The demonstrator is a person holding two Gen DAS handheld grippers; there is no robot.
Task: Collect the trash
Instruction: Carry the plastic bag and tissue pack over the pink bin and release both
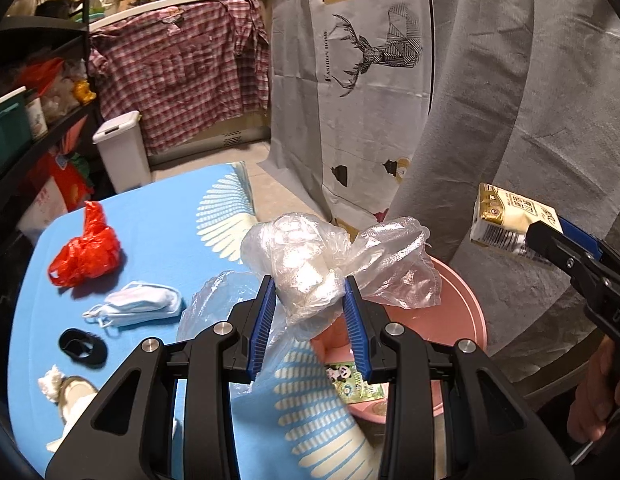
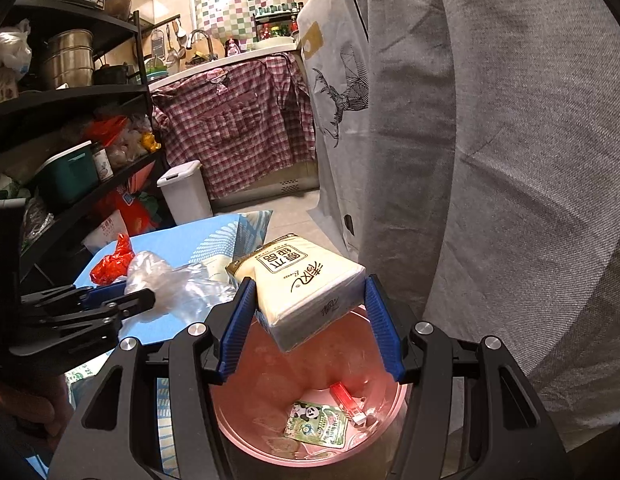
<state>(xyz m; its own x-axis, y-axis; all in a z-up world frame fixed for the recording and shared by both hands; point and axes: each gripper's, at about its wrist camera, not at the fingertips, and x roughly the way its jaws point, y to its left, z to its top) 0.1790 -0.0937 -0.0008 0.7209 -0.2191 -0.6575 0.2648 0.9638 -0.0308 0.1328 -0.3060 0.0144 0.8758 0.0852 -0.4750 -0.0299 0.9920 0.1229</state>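
- Left wrist view: the left gripper [image 1: 310, 304] was squeezed on a crumpled clear plastic bag [image 1: 330, 264]. It held the bag up in the air, right by the near rim of the pink bin [image 1: 466, 308].
- More trash lay on the blue table [image 1: 157, 224]: a red bag [image 1: 85, 248], a face mask [image 1: 137, 304], a small black thing [image 1: 81, 346] and a white wad [image 1: 49, 384] at the edge.
- Off to the right, the right gripper [image 1: 530, 240] was clamped on a tissue pack [image 1: 506, 220].
- Right wrist view: the right gripper [image 2: 310, 312] pinched the tissue pack [image 2: 297, 280] by its sides. The pack hung over the open pink bin [image 2: 394, 412].
- A panda packet [image 2: 316, 424] and a little red thing [image 2: 346, 398] lay in the bottom of the bin.
- I think this was the dropping step. Both pieces of trash were picked up and carried to the bin.
- Next, the right fingers would need to spread so the pack falls in.
- The plastic bag seemed to need moving a bit more over the bin first. It is light and clingy, so it might stick to the pads.
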